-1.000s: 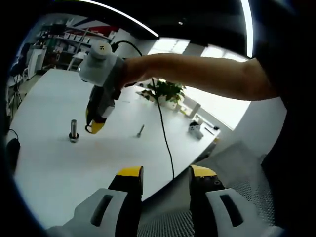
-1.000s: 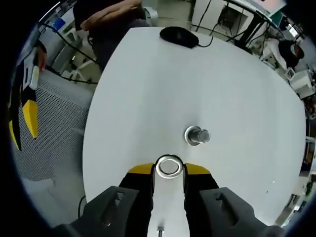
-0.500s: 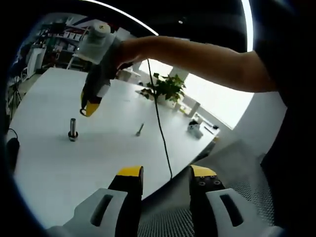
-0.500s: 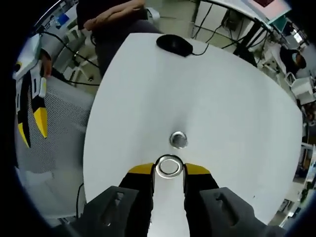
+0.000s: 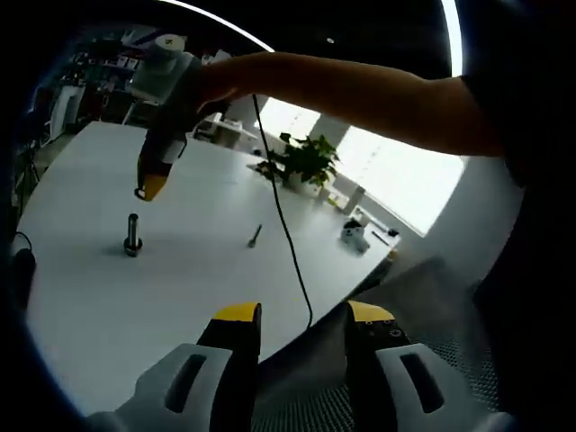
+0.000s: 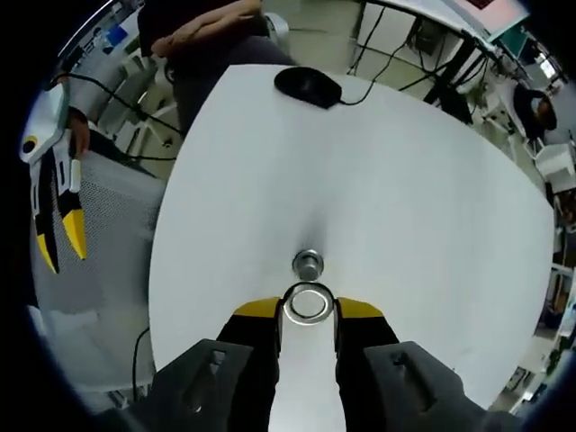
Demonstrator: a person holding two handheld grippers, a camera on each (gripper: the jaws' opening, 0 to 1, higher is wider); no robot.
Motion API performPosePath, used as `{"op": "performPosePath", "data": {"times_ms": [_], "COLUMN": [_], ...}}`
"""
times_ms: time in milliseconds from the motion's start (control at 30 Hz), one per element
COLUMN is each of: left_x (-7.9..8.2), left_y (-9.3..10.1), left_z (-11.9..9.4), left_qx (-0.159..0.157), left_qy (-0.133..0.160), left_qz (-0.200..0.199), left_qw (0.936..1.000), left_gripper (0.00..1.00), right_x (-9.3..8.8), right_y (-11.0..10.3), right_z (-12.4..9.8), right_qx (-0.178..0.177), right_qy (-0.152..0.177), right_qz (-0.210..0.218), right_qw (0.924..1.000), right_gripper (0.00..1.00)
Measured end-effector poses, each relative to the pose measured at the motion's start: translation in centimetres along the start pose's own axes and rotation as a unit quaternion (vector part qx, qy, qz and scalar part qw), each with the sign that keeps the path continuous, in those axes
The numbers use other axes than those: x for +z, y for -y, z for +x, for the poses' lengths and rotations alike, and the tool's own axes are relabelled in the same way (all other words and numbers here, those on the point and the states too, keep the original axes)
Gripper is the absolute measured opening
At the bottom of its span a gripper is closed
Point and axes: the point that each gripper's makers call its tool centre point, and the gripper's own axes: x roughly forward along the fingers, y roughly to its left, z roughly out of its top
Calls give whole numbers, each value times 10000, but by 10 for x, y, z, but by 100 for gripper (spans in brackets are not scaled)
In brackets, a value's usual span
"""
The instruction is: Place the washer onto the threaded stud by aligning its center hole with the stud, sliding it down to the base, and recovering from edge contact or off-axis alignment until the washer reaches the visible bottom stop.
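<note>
Right gripper (image 6: 307, 310) clamps the washer (image 6: 307, 303) flat between its yellow tips, hole visible from above. The threaded stud (image 6: 308, 264) stands upright on the white surface (image 6: 405, 207) just ahead of the washer, seen nearly end-on, apart from it. In the left gripper view the right gripper (image 5: 149, 184) hangs above the stud (image 5: 132, 236), tips pointing down, a gap between them and the stud top. Left gripper (image 5: 294, 317) has its jaws parted with nothing between them, held off the surface edge. A loose bolt (image 5: 256, 237) lies on the surface past the stud; black mouse (image 6: 308, 85) at the far edge.
</note>
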Motion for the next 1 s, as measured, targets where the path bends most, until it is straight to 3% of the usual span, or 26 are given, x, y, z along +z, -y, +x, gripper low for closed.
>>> {"op": "performPosePath", "data": {"times_ms": [300,433,1000], "left_x": [-1,-1,-2], "left_y": [0,0,0], "left_z": [0,0,0], "left_qx": [-3,-5,-17], "left_qy": [-18,-29,-38], "left_qz": [-34,-42,-56], "left_qw": [10000,10000,10000], "left_gripper": [34,34,34], "right_x": [9,6,5], "right_y": [0,2,1], "right_z": [16,22,38], "right_qx": [9,-34,45], "right_qy": [-11,-155,-221], "right_qz": [-18,-40,-93], "right_qw": [10000,9999,9997], "right_gripper": [22,22,22]}}
